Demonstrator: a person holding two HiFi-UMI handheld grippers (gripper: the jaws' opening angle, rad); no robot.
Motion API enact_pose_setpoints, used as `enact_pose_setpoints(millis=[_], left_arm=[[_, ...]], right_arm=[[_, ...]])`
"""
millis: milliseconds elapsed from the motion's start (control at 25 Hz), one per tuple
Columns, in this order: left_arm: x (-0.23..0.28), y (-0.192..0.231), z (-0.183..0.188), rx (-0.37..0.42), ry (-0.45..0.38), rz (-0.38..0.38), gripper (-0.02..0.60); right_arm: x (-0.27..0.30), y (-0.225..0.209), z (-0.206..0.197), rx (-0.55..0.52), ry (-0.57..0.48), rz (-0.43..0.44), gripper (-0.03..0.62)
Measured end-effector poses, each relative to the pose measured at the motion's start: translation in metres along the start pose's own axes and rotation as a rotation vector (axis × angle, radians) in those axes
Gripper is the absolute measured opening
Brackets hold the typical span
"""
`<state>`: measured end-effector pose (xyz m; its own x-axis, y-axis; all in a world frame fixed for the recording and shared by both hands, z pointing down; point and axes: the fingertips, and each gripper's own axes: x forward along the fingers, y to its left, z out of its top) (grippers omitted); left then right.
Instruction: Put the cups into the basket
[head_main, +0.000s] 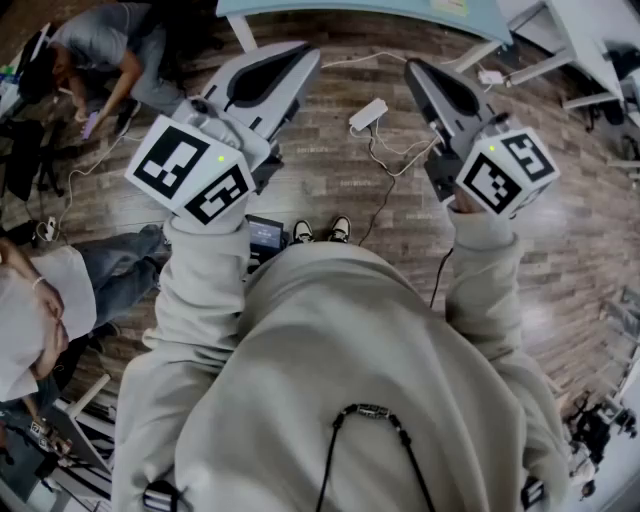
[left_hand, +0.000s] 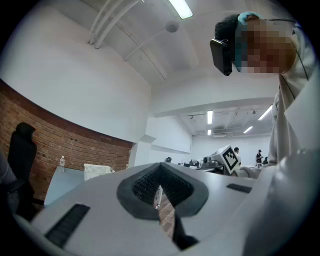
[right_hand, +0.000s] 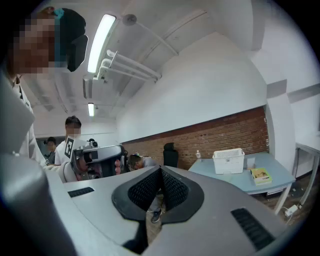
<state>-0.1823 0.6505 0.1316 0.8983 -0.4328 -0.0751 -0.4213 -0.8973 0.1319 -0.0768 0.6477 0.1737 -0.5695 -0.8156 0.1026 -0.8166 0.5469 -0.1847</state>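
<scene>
white basket (right_hand: 229, 161) on blue table (right_hand: 225, 180), contents unseen, left hand-held gripper (left_hand: 159, 190) and right hand-held gripper (right_hand: 160, 186) both closed, empty

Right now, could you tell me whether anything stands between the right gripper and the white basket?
Nothing visible does: the right gripper is shut and empty, and the white basket stands on the table, off to its right, with open space between them.

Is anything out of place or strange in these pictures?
Nothing looks spilled or damaged. The white basket stands upright on the blue table. A power strip with loose cables lies on the floor, a possible trip hazard. The left gripper and right gripper are shut, empty.
</scene>
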Motion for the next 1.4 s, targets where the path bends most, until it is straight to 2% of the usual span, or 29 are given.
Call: enact_pose_setpoints(millis=[440, 720, 1040, 1240, 1400], left_arm=[[-0.004, 0.006, 0.0, -0.007, -0.013, 0.038, -0.003], [-0.005, 0.008, -0.01, -0.013, 0.01, 0.076, -0.005], [-0.001, 0.0, -0.007, -0.051, -0.001, 0.078, -0.003], [0.016, -0.005, -0.008, -0.007, 0.008, 0.09, -0.003], [0.022, -0.005, -0.001, -0.007, 0.003, 0.082, -0.003]], right_arm=[[-0.001, -0.009, -0.003, 0.01, -0.003, -0.028, 0.011], [-0.006, -0.023, -0.005, 0.017, -0.001, -0.069, 0.011], [-0.018, -0.033, -0.005, 0.03, -0.011, -0.061, 0.011], [-0.025, -0.044, -0.003, 0.016, -0.017, -0.041, 0.011], [-0.024, -0.043, 0.005, 0.006, -0.018, -0.01, 0.011]])
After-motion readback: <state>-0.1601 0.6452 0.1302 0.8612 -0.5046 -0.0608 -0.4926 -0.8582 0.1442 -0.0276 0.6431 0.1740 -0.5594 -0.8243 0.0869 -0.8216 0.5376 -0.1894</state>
